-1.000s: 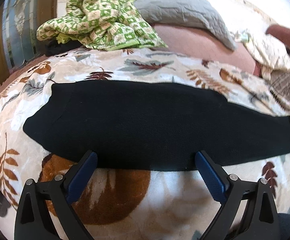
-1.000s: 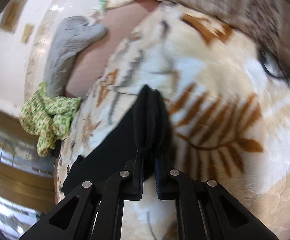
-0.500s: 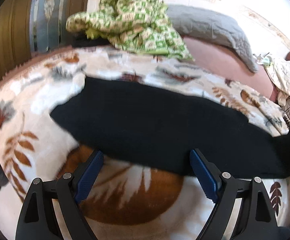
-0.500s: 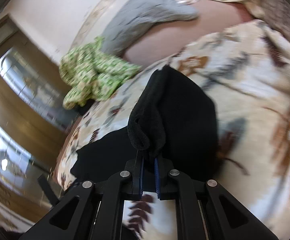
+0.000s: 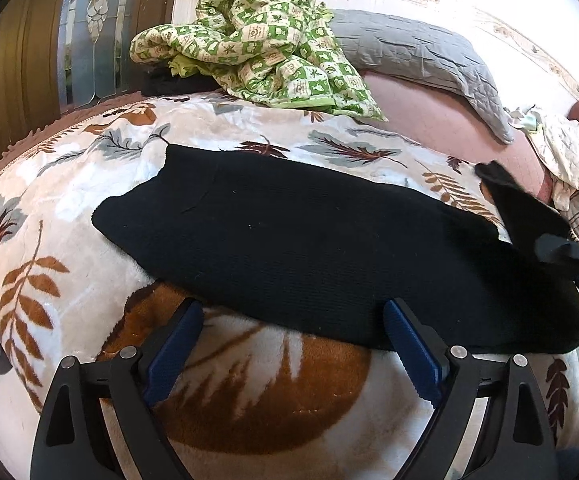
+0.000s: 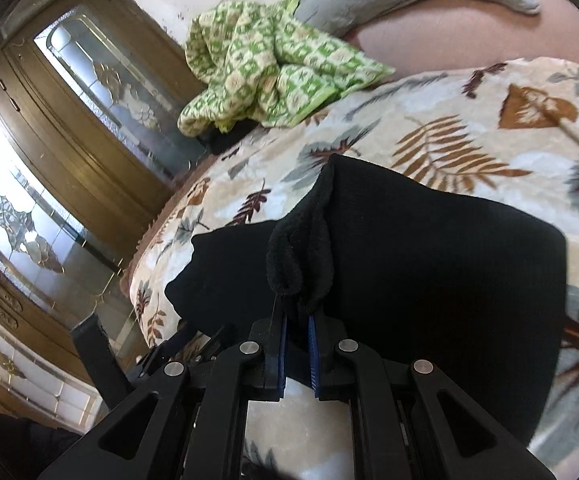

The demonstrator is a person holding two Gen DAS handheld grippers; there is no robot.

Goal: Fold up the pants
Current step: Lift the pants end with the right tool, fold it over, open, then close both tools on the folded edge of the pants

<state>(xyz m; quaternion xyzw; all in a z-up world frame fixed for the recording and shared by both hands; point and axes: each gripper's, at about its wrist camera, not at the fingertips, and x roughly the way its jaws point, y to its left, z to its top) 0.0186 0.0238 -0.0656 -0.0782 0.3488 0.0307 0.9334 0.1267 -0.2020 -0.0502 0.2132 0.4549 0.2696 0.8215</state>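
Bed with cream leaf-print plush blanket (image 5: 69, 200) carried long black knit pants (image 5: 309, 252), laid flat across it. We held right gripper (image 6: 296, 344) clamped on bunched leg end of pants. Compared with one second before, this end was lifted off blanket and carried over toward other end: fold in half begun. Left gripper (image 5: 289, 340) stayed wide apart, empty, at near edge of pants. Green checked quilt (image 5: 257, 36) lay behind, well apart.
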